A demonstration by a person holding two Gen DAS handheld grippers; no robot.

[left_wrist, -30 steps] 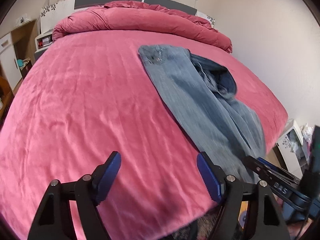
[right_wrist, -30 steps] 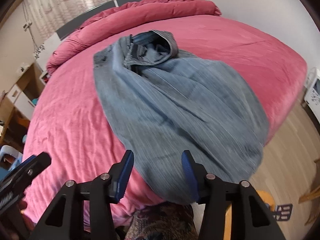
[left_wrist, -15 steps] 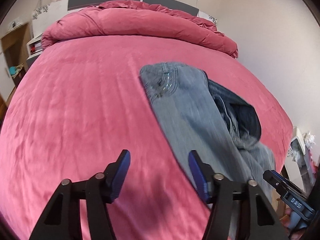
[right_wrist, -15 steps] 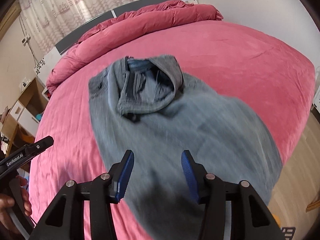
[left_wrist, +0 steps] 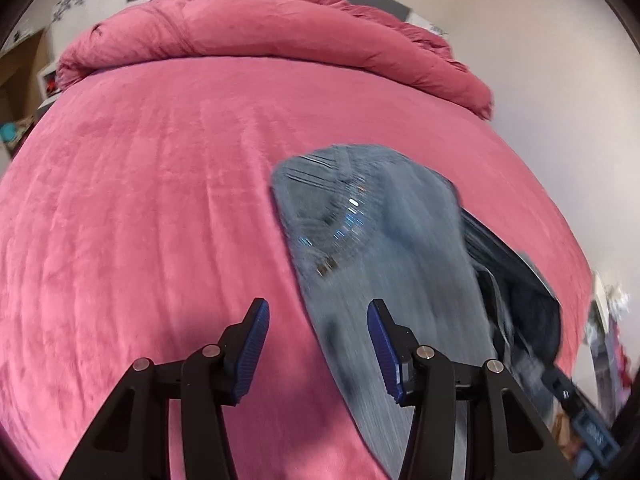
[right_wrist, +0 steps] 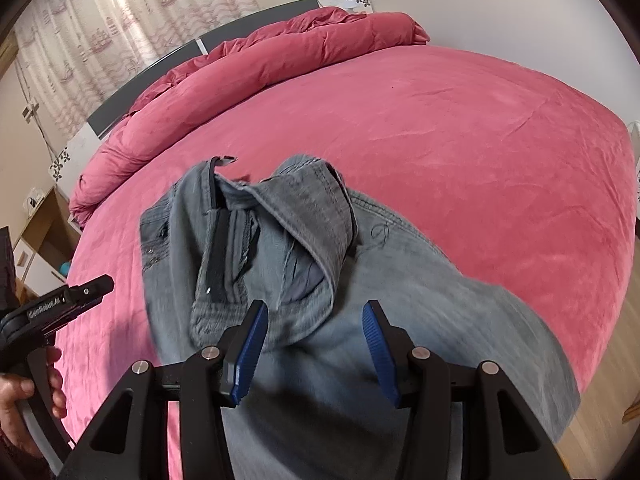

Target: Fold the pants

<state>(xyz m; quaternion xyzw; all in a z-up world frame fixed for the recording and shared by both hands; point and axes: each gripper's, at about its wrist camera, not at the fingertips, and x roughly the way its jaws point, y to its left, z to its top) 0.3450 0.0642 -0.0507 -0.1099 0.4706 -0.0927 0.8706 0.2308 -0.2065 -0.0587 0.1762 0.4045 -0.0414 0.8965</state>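
Light blue jeans (left_wrist: 384, 248) lie crumpled on the pink bed (left_wrist: 152, 200), waistband toward the headboard, legs running off the near edge. In the right wrist view the jeans (right_wrist: 320, 280) show the waistband folded over and open. My left gripper (left_wrist: 318, 346) is open and empty, above the jeans' left edge, the fabric passing under its right finger. My right gripper (right_wrist: 312, 350) is open and empty, just above the jeans below the waistband. The left gripper (right_wrist: 60, 304) also shows in the right wrist view, held by a hand.
A rolled pink duvet (left_wrist: 272, 40) lies along the headboard (right_wrist: 168, 68). Curtains (right_wrist: 120, 20) hang behind. A wooden cabinet (right_wrist: 40, 240) stands left of the bed. The wall (left_wrist: 540, 80) is at the right, with clutter (left_wrist: 608, 340) by the bed's corner.
Both grippers have moved forward over the bed toward the jeans' waistband. The jeans now lie closer and larger in both views. Both grippers stay open.
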